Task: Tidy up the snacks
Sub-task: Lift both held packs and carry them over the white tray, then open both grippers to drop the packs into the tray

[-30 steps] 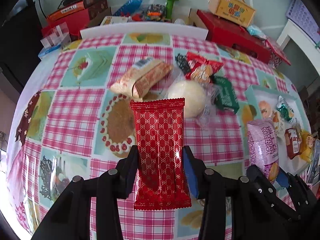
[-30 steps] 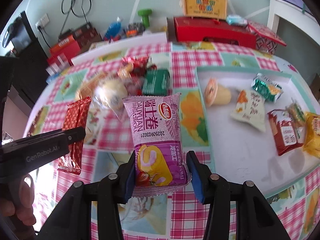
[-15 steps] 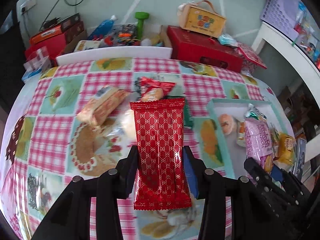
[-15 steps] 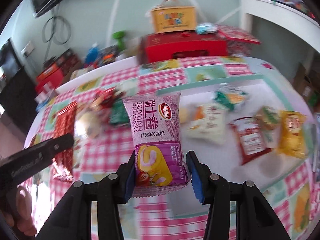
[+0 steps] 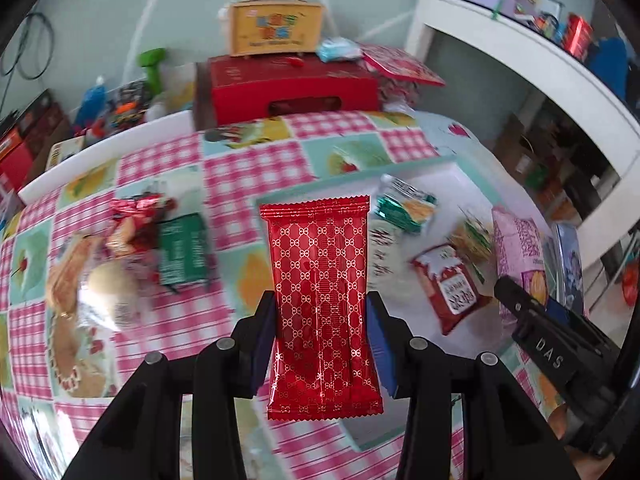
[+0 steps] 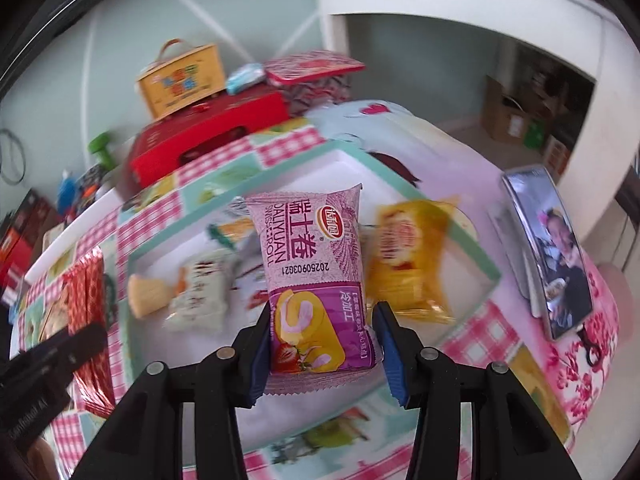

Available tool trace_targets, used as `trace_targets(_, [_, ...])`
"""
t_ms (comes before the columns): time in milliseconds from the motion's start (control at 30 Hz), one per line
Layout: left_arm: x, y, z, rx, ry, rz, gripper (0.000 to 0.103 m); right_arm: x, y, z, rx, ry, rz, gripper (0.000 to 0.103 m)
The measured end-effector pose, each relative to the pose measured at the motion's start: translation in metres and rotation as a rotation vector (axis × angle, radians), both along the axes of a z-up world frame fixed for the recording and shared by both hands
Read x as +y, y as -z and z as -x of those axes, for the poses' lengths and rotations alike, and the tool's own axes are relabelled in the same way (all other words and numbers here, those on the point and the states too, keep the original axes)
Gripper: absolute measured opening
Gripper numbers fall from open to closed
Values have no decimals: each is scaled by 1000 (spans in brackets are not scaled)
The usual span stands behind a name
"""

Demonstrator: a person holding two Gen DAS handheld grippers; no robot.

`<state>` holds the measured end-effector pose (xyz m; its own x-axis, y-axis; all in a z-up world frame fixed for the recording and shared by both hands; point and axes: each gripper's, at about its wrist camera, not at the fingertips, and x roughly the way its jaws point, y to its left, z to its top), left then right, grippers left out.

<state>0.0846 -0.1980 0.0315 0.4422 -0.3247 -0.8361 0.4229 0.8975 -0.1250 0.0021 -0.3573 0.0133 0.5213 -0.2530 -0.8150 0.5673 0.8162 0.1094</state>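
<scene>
My left gripper (image 5: 320, 316) is shut on a shiny red patterned snack packet (image 5: 320, 280), held upright above the left edge of the white tray with a teal rim (image 5: 280, 192). The right gripper (image 6: 322, 326) is shut on a pink Swiss roll packet (image 6: 308, 264), hanging over the tray's middle (image 6: 344, 160). In the tray lie a yellow packet (image 6: 408, 256), a white packet (image 6: 200, 292), a green-and-white packet (image 5: 404, 204) and a red packet (image 5: 452, 284). Each gripper shows in the other's view: the right one (image 5: 516, 300), the left one (image 6: 80, 320).
Left of the tray on the checked tablecloth lie a green packet (image 5: 182, 252), a red-wrapped snack (image 5: 136, 216) and a round bun in clear wrap (image 5: 108, 284). A phone (image 6: 548, 252) stands at the right. Red box (image 5: 288, 88) and yellow box (image 5: 276, 28) sit behind the table.
Both grippers have swung to the right with their packets, from over the loose snack pile to over the tray. Both grips are unchanged.
</scene>
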Motion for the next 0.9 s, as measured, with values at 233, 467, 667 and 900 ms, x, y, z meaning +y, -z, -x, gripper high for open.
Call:
trace_targets(233, [-19,20,9,26,34,-59,55,-1,10,-2,23,-14,-26,52])
trace_targets(467, [-9,21,8,38,7,-62,66,-1,14,-2,30,-19,-37,56])
trace_targets(667, [6,14,8,30,-38,-59,79,7,12,-6,13,-61,-18,85])
trace_targets(900, [37,12,2,19,-200,-78,95,17,6,-8,-13,-91,27,103])
